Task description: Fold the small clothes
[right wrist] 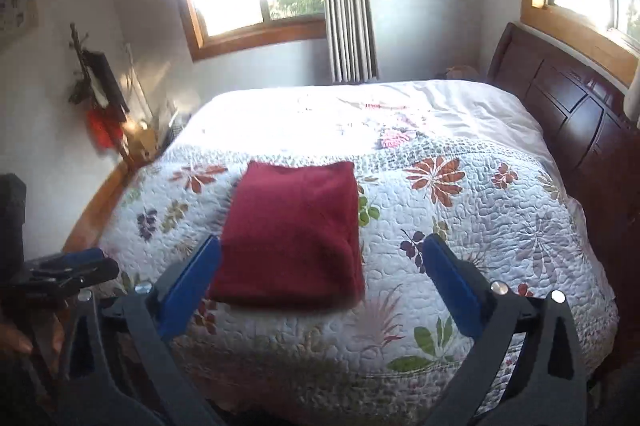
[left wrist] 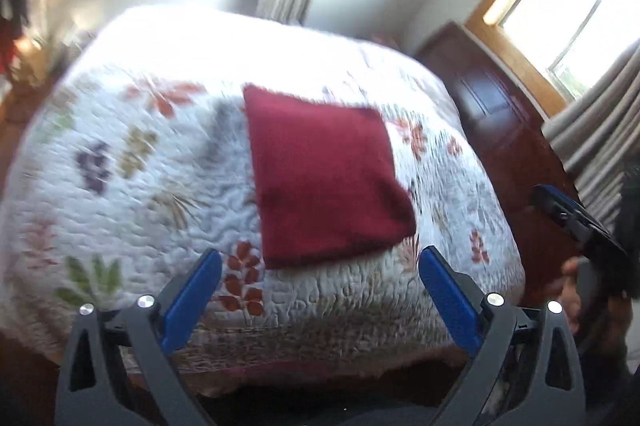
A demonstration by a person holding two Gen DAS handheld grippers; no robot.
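A big bed [right wrist: 500,226] with a flowery quilt fills both views. A dark red cloth [right wrist: 292,234], folded into a neat square, lies flat on the quilt near the front edge. The right gripper [right wrist: 320,266] is held up above the bed edge, its blue fingers spread wide with nothing in them. The cloth sits just ahead, between the fingers. The left gripper [left wrist: 320,276] is held the same way, wide apart and empty, with the cloth [left wrist: 324,177] just in front. The left view is blurry.
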